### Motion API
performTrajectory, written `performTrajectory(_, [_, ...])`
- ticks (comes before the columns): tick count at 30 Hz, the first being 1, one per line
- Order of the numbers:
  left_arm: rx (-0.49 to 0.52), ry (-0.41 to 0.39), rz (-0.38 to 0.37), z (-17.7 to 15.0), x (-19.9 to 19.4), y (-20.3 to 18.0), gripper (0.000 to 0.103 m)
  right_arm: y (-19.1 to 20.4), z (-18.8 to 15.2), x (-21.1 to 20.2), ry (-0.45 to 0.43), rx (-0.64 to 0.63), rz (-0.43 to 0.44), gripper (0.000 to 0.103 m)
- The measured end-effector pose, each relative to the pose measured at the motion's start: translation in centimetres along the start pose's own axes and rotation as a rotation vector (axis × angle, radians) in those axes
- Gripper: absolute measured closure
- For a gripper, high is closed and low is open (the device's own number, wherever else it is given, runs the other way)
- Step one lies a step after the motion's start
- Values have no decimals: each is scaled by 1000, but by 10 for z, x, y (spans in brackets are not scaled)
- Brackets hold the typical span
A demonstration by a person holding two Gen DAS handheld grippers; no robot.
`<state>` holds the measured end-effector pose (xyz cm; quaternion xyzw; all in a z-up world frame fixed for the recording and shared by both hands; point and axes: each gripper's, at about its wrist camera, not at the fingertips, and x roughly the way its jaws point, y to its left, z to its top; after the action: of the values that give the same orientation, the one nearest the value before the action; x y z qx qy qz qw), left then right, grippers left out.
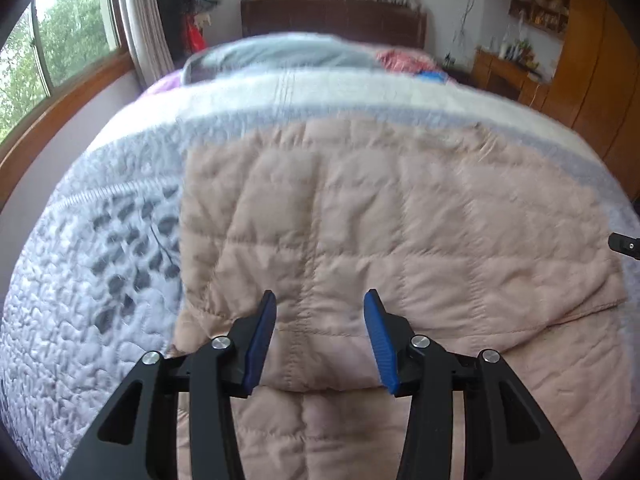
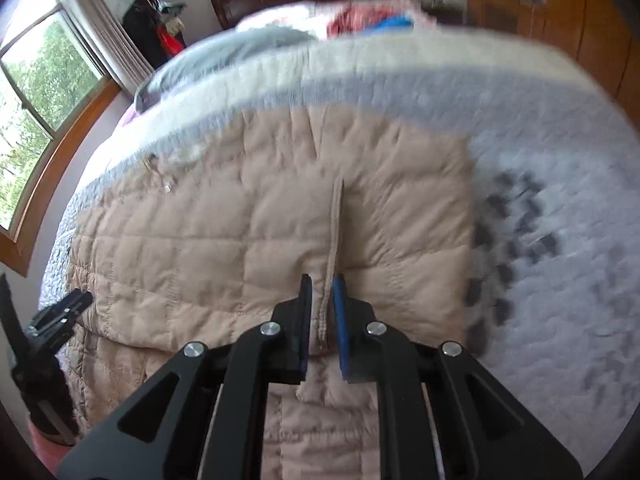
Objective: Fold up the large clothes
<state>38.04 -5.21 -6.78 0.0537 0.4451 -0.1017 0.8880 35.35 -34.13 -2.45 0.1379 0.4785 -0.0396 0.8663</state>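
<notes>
Left gripper (image 1: 319, 312): jaws apart, hovering over pink quilted jacket (image 1: 400, 220) at frame centre; right gripper (image 2: 322, 294): jaws clamped on a jacket fold, lower centre; jacket lies folded, puffy, on grey-patterned bedspread (image 2: 560, 240).

You won't find any readable text, label, brand or number anywhere in either wrist view here.

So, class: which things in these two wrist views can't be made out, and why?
- Quilted jacket: its near end is cut off by both views' bottom edges and hidden by the left gripper and right gripper.
- Shelf items: too small, left view.
- Red and blue fabric: blurred, right view.
</notes>
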Motion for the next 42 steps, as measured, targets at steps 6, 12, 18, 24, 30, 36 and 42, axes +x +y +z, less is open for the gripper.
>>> performTrajectory(6, [78,-26,-85,1,-25,-42,57,54,-12,-15,34,-115,118,91])
performTrajectory(12, [84,32,-71,-6,3,-60,57,80,-27,27,136,-143,107,91])
performTrajectory(18, [100,65,-58,-14,31,-65,55,78,-36,70,212,-107,88,93])
performTrajectory(24, [98,61,-53,-18,35,-67,55,74,-38,80,212,-74,106,97])
performTrajectory(30, [94,26,-69,-22,6,-53,55,62,-44,38,127,-93,130,88])
performTrajectory(36, [62,8,-26,-50,-24,0,55,21,-81,11,136,-67,121,82])
performTrajectory(42, [11,13,22,-114,-77,62,38,-24,-150,-33,110,-53,105,71])
